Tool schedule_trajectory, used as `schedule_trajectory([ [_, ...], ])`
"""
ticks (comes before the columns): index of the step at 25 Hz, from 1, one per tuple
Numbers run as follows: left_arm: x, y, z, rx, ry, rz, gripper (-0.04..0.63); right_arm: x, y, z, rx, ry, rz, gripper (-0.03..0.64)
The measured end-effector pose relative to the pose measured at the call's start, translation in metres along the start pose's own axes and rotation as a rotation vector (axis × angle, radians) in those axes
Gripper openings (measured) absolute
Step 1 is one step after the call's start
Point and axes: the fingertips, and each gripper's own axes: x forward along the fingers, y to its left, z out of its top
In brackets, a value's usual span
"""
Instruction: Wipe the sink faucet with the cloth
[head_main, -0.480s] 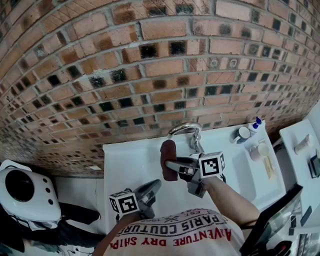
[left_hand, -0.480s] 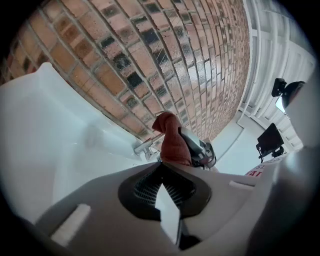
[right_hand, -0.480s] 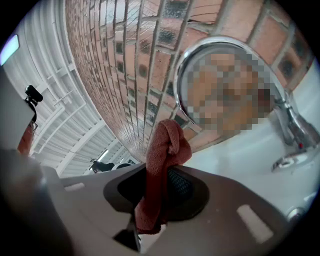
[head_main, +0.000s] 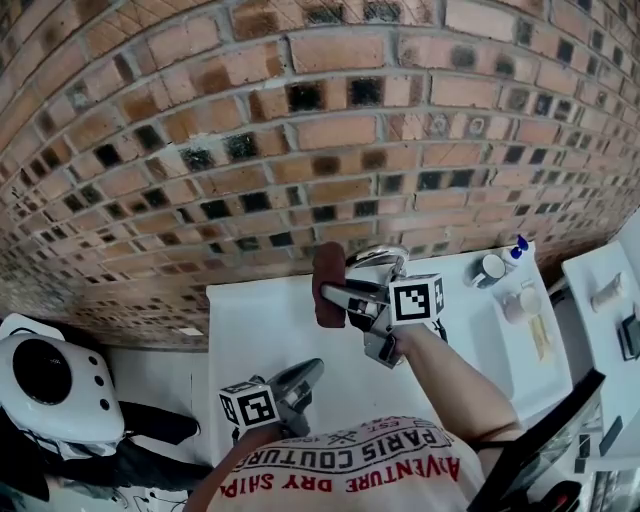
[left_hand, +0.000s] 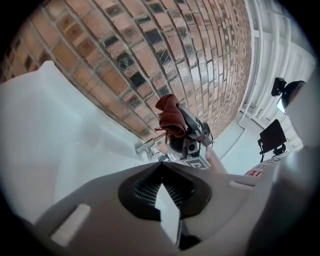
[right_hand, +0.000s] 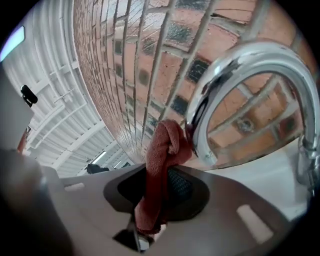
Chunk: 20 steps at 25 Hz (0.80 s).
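Right tongs (right_hand: 159, 176) clamped on dark red cloth (right_hand: 163, 150), cloth's long axis crosswise to the jaws, bunched end touching chrome faucet (right_hand: 250, 62) spout at white counter's (head_main: 250, 320) back edge, left tongs (left_hand: 161, 167) closed, empty, near front edge

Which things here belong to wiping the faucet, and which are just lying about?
In the job: cloth, clamped in the right gripper; faucet; sink.

Lying about: blue-capped bottle; white jar; white appliance at far left; left gripper, shut on nothing and idle.
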Motion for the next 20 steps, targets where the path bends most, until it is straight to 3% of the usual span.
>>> schedule_trajectory([
  [6,-0.002,0.007,0.001,0.009,-0.008,0.013,0.0,-0.001,-0.026,0.005,0.063,-0.033,-0.043,0.089],
  [11,0.0,0.007,-0.003,-0.008,0.003,0.0,0.0,0.001,-0.029,0.005,0.098,-0.05,-0.018,0.089],
  [20,0.0,0.003,-0.005,-0.005,0.007,0.001,0.0,-0.008,-0.026,0.01,0.102,-0.056,-0.051,0.089],
])
